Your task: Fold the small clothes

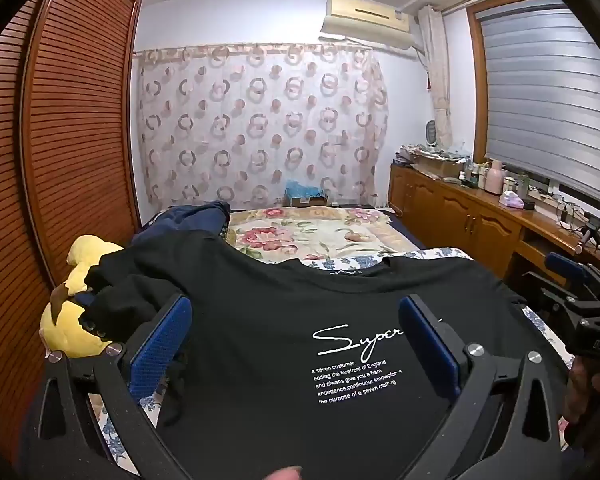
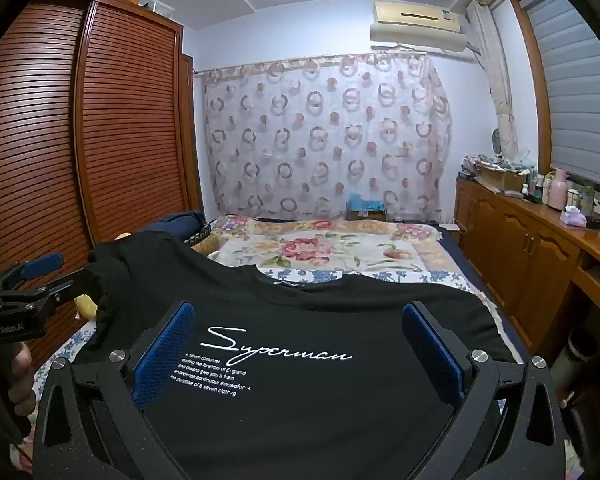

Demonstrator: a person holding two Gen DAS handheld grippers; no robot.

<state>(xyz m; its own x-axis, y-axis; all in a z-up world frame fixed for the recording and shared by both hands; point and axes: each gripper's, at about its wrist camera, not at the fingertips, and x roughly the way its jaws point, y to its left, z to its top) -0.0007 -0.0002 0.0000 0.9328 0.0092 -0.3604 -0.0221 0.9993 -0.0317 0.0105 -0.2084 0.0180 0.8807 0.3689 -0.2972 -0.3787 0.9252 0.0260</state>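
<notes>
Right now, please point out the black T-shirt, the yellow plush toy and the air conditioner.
black T-shirt [image 2: 300,408]: right wrist view, chest below print.
yellow plush toy [image 1: 62,330]: left wrist view, its body.
air conditioner [image 1: 366,16]: left wrist view, front panel.

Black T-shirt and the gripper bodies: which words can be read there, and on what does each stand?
"Superman": white script on the black T-shirt.
"the forefront of England": part of the small print below it; the other lines are too garbled to trust.
"DAS": on the right gripper body.
Left gripper label and collar tag: too blurred to read.
</notes>
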